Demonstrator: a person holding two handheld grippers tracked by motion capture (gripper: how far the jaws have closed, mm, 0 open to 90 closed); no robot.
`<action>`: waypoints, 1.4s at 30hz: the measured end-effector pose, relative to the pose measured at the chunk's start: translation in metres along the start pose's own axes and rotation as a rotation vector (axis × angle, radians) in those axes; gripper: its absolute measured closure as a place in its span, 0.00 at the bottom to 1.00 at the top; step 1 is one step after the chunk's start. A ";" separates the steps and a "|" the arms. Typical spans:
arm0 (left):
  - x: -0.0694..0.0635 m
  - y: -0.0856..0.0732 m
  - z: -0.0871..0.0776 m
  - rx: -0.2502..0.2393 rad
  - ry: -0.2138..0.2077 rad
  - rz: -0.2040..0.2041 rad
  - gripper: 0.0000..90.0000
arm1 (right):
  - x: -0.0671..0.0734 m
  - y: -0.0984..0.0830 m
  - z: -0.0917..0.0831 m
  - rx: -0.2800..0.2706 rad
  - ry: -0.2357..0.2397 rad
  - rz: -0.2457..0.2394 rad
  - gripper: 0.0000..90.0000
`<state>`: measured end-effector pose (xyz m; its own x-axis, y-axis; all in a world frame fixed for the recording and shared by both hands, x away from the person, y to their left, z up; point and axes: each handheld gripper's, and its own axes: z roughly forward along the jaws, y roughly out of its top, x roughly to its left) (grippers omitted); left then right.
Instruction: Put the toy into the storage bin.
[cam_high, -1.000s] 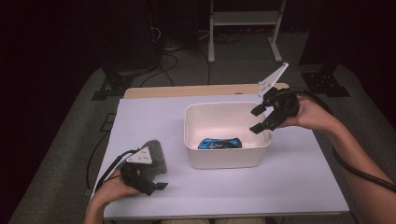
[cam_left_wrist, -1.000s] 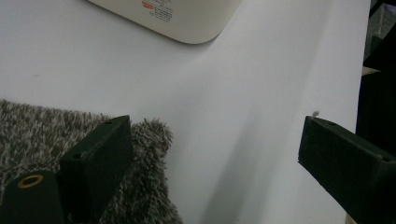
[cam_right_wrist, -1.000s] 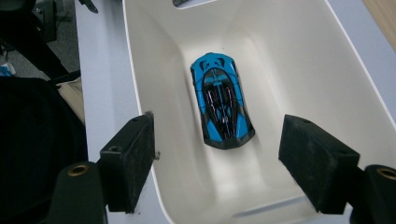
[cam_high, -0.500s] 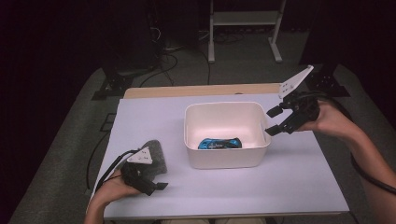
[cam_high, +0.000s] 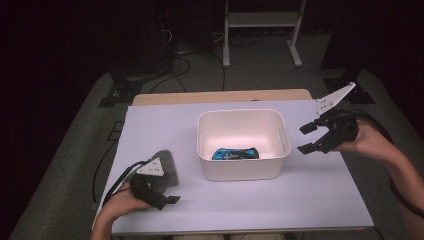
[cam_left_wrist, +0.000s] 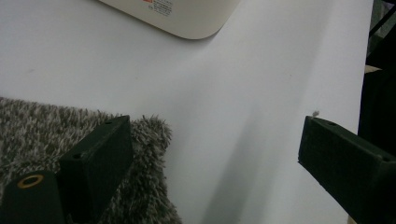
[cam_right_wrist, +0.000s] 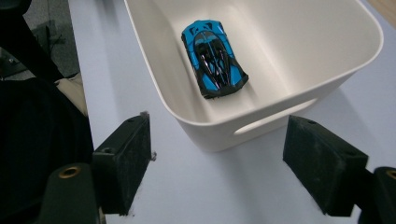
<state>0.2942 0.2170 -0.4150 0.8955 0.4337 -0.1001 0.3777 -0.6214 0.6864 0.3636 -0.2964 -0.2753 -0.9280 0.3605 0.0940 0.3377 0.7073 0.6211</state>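
A white plastic bin (cam_high: 240, 113) stands mid-table with a blue and black toy car (cam_high: 235, 153) lying on its floor near the front wall. My right gripper (cam_high: 302, 139) hovers just right of the bin, jaws wide open and empty, pointing at its handle side. In the right gripper view the car (cam_right_wrist: 214, 58) lies inside the bin (cam_right_wrist: 154, 88), beyond my open right gripper (cam_right_wrist: 219, 154). My left gripper (cam_high: 172, 190) rests at the table's front left by a grey fuzzy cloth (cam_high: 167, 162). In the left gripper view it (cam_left_wrist: 219, 140) stands open, one jaw over the cloth (cam_left_wrist: 46, 126).
The white table (cam_high: 310, 200) has bare surface in front of and to the right of the bin. A wooden strip (cam_high: 220, 96) runs along its far edge. Beyond it are dark floor, cables and a metal stand (cam_high: 260, 30).
My right gripper has drawn back from over the bin's right rim to the right and slightly down. The left gripper, the cloth and the car have stayed put.
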 end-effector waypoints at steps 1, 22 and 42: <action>0.000 0.000 0.000 -0.001 0.000 0.000 0.11 | 0.000 -0.003 0.000 -0.003 -0.001 0.005 0.24; 0.000 -0.001 0.001 0.004 0.003 -0.004 0.11 | -0.006 -0.061 0.021 -0.049 0.008 0.110 0.20; 0.001 -0.003 0.001 0.008 0.003 -0.007 0.11 | -0.010 -0.099 0.049 -0.065 0.034 0.197 0.19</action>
<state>0.2943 0.2185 -0.4180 0.8919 0.4403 -0.1028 0.3860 -0.6231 0.6802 0.3477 -0.3400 -0.3759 -0.8502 0.4665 0.2441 0.5033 0.5843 0.6366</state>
